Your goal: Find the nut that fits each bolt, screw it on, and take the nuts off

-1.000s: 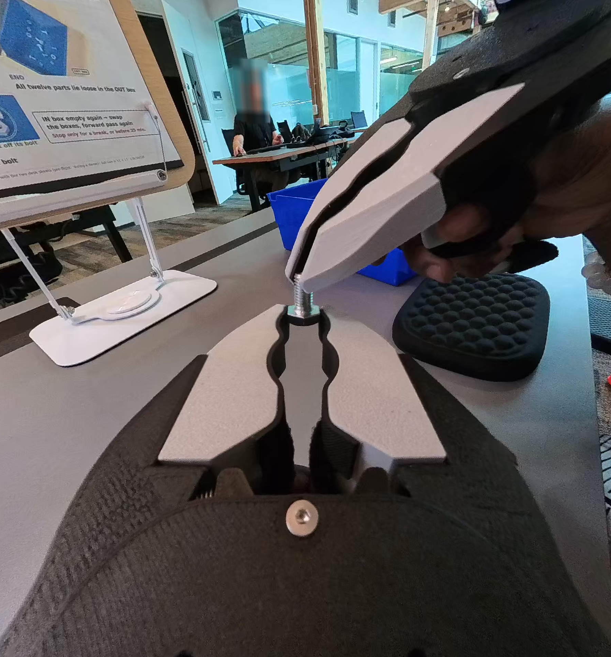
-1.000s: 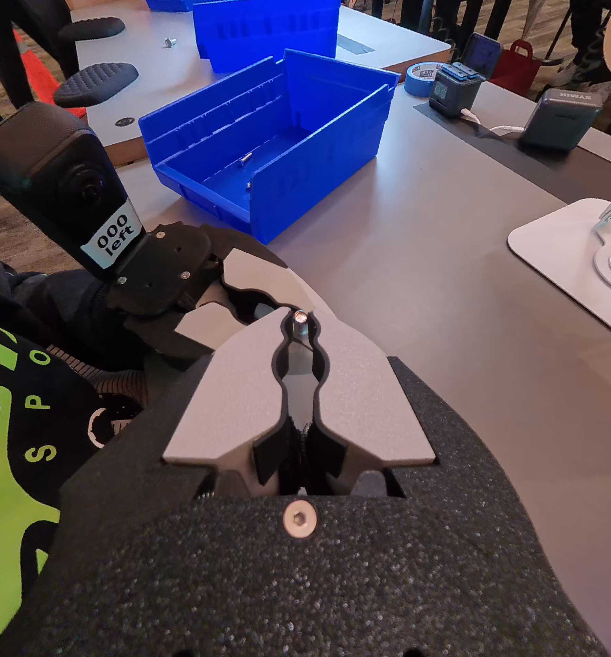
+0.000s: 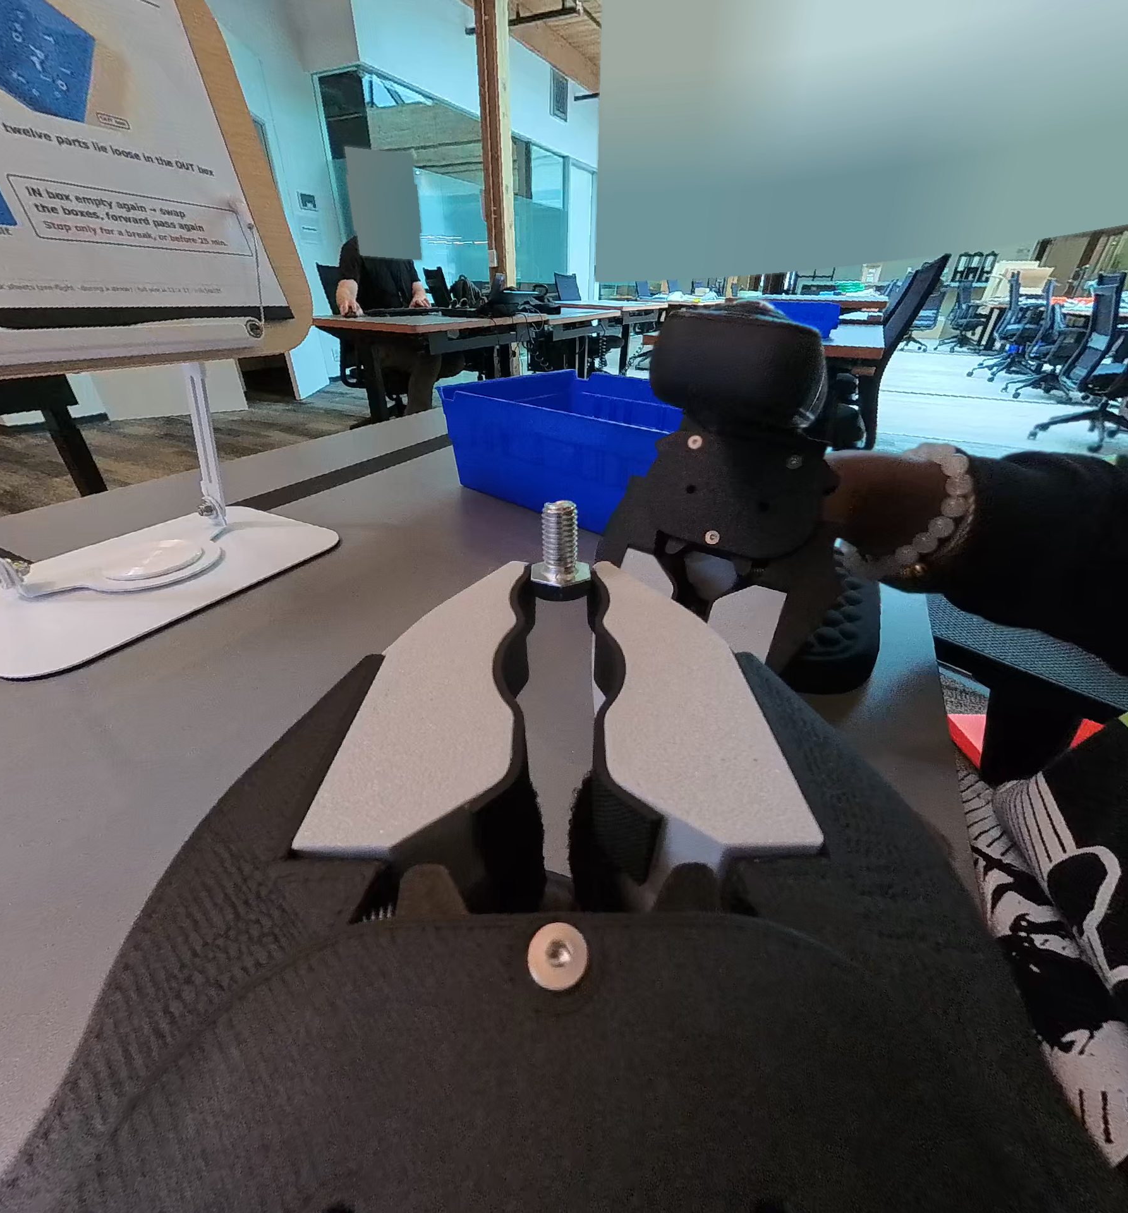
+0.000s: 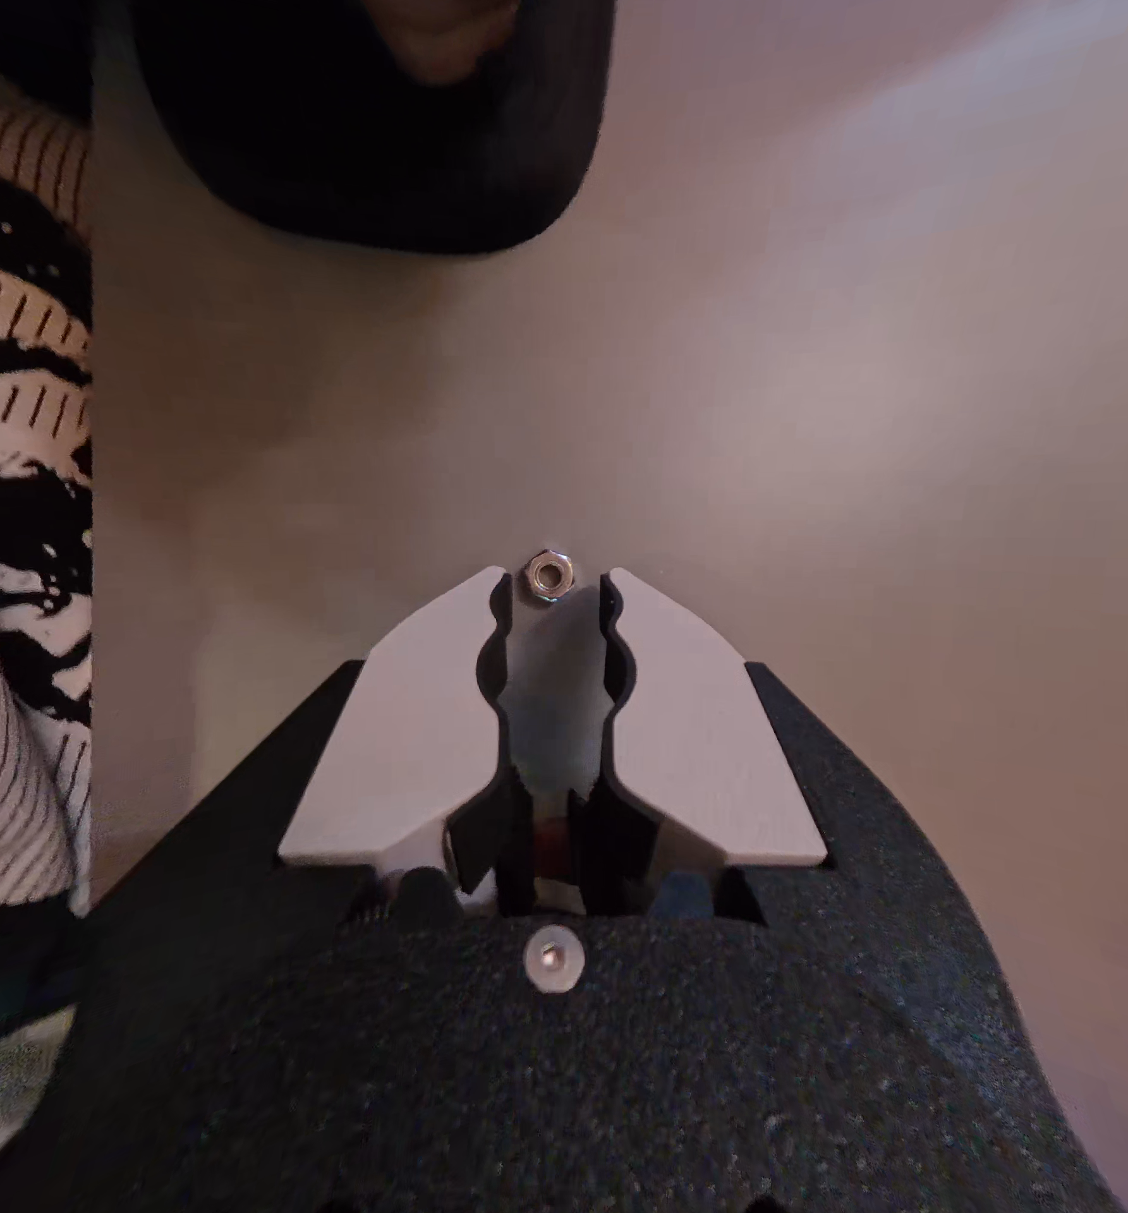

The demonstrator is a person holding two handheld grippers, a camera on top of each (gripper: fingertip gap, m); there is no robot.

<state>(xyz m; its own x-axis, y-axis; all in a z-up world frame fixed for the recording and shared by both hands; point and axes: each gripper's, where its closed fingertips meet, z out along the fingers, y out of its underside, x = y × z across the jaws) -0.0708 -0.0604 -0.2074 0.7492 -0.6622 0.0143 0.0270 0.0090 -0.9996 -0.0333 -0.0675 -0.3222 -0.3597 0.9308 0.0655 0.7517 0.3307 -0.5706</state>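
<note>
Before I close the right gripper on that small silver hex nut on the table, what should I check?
1. Left gripper clamped on the silver threaded bolt: ok.
2. Bolt upright, threads bare: ok.
3. Small silver hex nut lying flat on the grey table: ok.
4. Nut at the tips of the open right gripper, gaps on both sides: ok.
5. Nut gripped: not ok, not yet.
6. Nut fits this bolt: cannot tell.

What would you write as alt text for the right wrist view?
The right gripper, pointing down at a plain grey table, has its fingertips open around a small silver hex nut lying flat. A black pad sits beyond it.
</note>
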